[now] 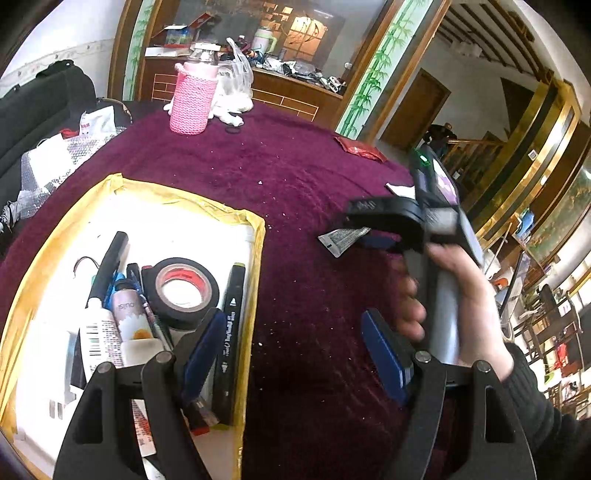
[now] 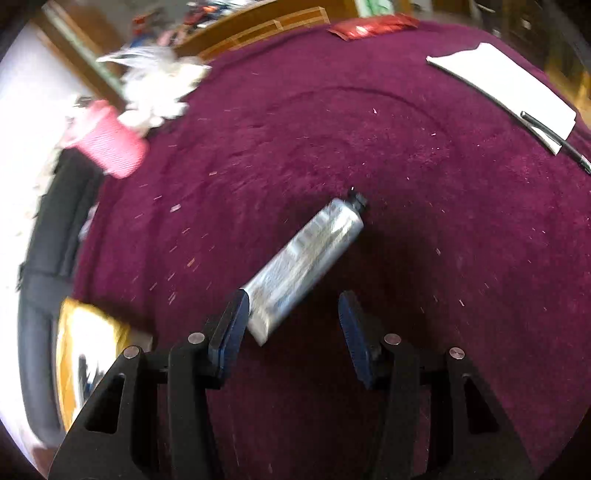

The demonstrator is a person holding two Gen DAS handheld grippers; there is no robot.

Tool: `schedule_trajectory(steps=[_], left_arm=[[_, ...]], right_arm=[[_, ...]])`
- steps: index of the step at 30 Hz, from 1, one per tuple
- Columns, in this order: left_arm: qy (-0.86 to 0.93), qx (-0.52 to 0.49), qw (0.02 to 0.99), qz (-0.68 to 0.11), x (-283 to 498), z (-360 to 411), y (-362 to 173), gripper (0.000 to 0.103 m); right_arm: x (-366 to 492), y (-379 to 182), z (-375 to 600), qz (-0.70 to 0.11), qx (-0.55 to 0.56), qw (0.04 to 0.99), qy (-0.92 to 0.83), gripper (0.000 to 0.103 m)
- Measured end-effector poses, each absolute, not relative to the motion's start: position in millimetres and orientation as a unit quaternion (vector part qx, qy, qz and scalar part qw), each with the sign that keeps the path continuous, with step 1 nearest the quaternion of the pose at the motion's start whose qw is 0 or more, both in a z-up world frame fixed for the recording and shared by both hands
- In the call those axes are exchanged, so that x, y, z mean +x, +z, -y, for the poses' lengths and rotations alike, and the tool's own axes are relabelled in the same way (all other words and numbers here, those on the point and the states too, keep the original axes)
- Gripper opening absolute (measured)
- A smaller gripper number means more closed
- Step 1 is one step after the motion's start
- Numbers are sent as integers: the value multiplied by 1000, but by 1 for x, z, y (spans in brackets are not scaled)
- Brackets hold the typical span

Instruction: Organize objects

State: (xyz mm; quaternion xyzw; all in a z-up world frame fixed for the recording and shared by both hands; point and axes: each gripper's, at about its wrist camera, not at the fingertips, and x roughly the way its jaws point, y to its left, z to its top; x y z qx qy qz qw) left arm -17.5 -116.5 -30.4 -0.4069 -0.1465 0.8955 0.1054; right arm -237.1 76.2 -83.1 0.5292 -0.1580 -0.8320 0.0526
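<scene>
A silver tube (image 2: 306,258) with a black cap lies on the purple tablecloth (image 2: 406,184). My right gripper (image 2: 291,325) is open just in front of it, and the tube's crimped end rests against the left pad. In the left wrist view the tube (image 1: 343,238) pokes out under the right gripper. My left gripper (image 1: 299,350) is open and empty, over the edge of a yellow-rimmed white box (image 1: 255,236). The box holds black tape (image 1: 181,288), a black marker (image 1: 231,332), tubes and pens.
A pink knitted bottle (image 1: 194,94) and a white plastic bag (image 1: 236,77) stand at the far side. A red packet (image 2: 373,26) and a white notepad (image 2: 506,88) with a pen (image 2: 554,140) lie at the right. A dark sofa (image 1: 33,110) is at the left.
</scene>
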Motion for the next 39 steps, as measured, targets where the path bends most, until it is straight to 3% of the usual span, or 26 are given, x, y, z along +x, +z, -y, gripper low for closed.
schedule_trajectory(steps=[7,10,14,21,28,30,34,37,39], left_arm=[[898,-404,100,145,-13,118,-28,76],[896,-408,96,146,-11,117,-29,76],[894,-412,98,146,-9,113,-28,76],[881,-431,115,160,-9,97,-28,76],[841,-485,171,166,-24,53,-50,76],[833,-498,179,161,-26,42,-57,76],[821,-514,194,157,-24,27,-65,76],[814,-520,203,163,-28,19,-71,76],[807,-527,204,171,-32,17,-76,74]], right_arm=[[-269,-85,-48,78,511,-26,-855,53],[-264,-88,-44,40,498,-32,-866,36],[-250,-85,-56,49,496,9,-867,29],[-178,-83,-83,76,516,148,-840,29],[-86,-86,-93,46,511,260,-818,29],[-67,-86,-92,16,500,247,-830,33],[-40,-85,-96,1,491,237,-838,53],[-30,-87,-95,-11,478,223,-849,53],[-29,-88,-93,-31,467,204,-860,37]])
